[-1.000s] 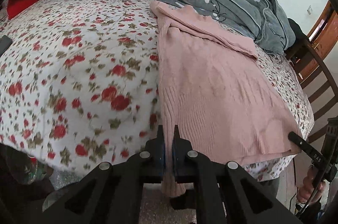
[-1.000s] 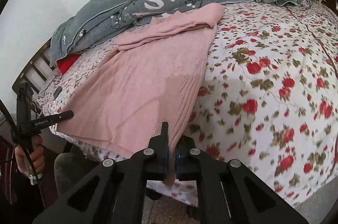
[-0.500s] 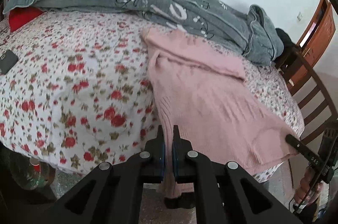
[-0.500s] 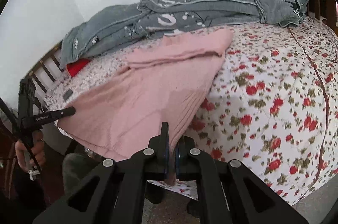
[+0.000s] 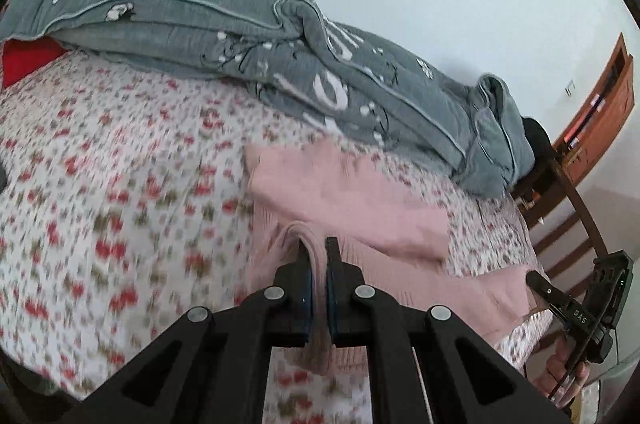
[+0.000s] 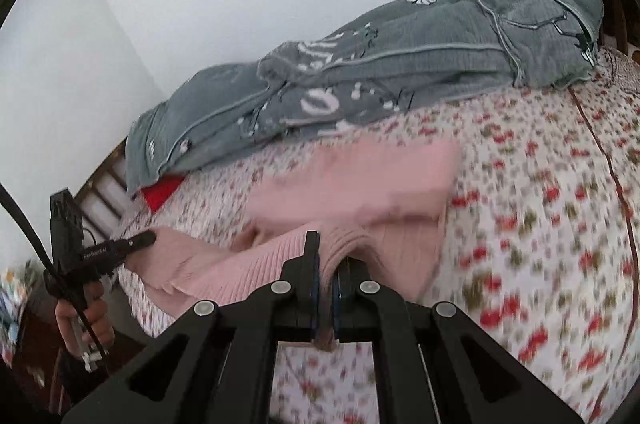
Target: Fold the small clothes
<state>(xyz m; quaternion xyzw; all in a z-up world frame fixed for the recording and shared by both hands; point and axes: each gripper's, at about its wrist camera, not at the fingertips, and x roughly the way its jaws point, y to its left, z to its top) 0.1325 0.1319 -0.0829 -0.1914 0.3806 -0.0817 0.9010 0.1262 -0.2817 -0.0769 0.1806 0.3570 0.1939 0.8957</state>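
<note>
Floral bed [image 5: 100, 203] under pink sweater [image 5: 360, 199]; we clamp hem corners, left gripper [image 5: 318, 256], right gripper [image 6: 326, 256] both closed on knit. Risk: uneven carry skews fold.

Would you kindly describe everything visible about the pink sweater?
The pink sweater is a soft ribbed knit lying on the flowered bedsheet, below the grey blanket. Its near hem is pinched at both corners, by the left gripper and the right gripper, and raised over the body. Motion blur hides finer detail.
</note>
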